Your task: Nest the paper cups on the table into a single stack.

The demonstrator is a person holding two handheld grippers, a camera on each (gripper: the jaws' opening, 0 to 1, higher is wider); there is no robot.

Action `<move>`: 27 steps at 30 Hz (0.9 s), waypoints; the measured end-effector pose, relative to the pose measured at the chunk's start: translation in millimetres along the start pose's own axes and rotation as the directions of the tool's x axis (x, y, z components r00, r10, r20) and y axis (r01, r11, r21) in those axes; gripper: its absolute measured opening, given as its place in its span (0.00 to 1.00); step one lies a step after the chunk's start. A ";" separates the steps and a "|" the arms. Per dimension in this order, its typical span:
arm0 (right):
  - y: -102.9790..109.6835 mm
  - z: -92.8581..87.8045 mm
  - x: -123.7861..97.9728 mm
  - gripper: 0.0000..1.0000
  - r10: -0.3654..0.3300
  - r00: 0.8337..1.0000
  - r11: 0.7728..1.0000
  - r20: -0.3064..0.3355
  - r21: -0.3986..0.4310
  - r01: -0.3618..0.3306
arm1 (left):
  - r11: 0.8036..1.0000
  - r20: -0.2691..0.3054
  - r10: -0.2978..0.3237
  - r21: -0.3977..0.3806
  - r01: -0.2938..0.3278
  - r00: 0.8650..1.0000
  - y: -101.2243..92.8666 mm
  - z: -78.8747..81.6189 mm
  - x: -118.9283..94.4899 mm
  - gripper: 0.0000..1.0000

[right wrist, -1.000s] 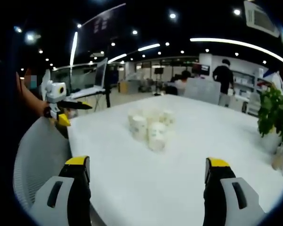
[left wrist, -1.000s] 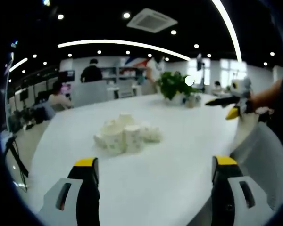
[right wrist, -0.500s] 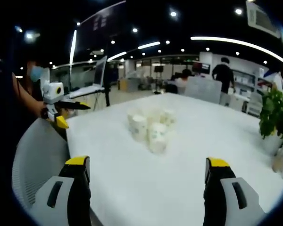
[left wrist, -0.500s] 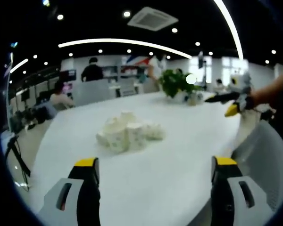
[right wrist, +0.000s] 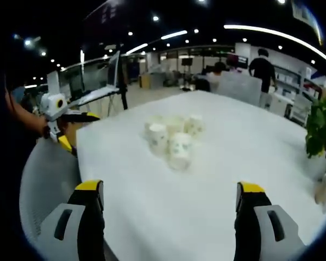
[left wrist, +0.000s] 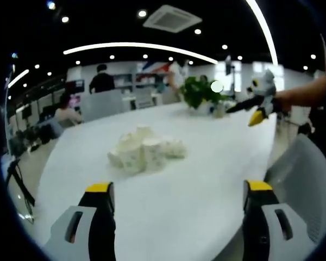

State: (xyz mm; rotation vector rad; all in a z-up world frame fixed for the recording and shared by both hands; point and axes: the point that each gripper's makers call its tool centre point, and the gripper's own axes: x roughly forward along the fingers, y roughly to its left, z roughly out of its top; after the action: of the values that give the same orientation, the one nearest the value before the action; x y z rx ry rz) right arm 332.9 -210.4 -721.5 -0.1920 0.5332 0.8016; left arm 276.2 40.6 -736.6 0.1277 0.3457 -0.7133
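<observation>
Several white paper cups (left wrist: 144, 152) stand bunched together in the middle of the white table (left wrist: 206, 179); some are upright, and the blur hides how the rest sit. In the right gripper view the same cups (right wrist: 171, 141) are ahead, slightly left of centre. My left gripper (left wrist: 176, 201) is open near the table's edge, well short of the cups. My right gripper (right wrist: 171, 201) is open as well, with nothing between its jaws. The right gripper (left wrist: 255, 106) shows at the right of the left gripper view, held above the table. At the left of the right gripper view is the left gripper (right wrist: 62, 117).
A potted plant (left wrist: 198, 95) stands at the far side of the table, seen also as the plant (right wrist: 320, 128) at the right edge. A grey chair back (left wrist: 301, 179) sits close by the table edge. People and desks fill the office behind.
The right gripper has tipped forward and down toward the table, so its view now looks lower; in the left gripper view it has risen and come further over the table. The cups have not moved.
</observation>
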 end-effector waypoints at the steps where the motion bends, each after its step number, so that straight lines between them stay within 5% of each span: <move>1: -3.1 1.1 2.9 1.00 0.000 1.000 1.000 -0.011 -0.003 0.000 | 1.000 -0.001 0.000 0.000 0.000 1.000 0.3 -0.3 0.0 0.97; 13: -6.3 15.4 28.3 0.99 0.084 0.986 0.994 -0.142 -0.056 -0.093 | 1.000 -0.032 0.010 -0.018 -0.011 0.999 4.2 -5.0 -0.2 0.97; 27: -26.4 38.8 69.7 0.95 0.096 0.964 0.987 -0.247 -0.100 -0.124 | 1.000 -0.018 0.030 -0.003 -0.030 0.999 9.9 -3.5 -0.6 0.97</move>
State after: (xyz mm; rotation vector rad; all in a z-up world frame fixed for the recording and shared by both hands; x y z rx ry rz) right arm 406.8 -170.5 -725.8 -0.3722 0.7325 0.9243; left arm 281.4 49.2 -739.8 0.1356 0.3614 -0.6821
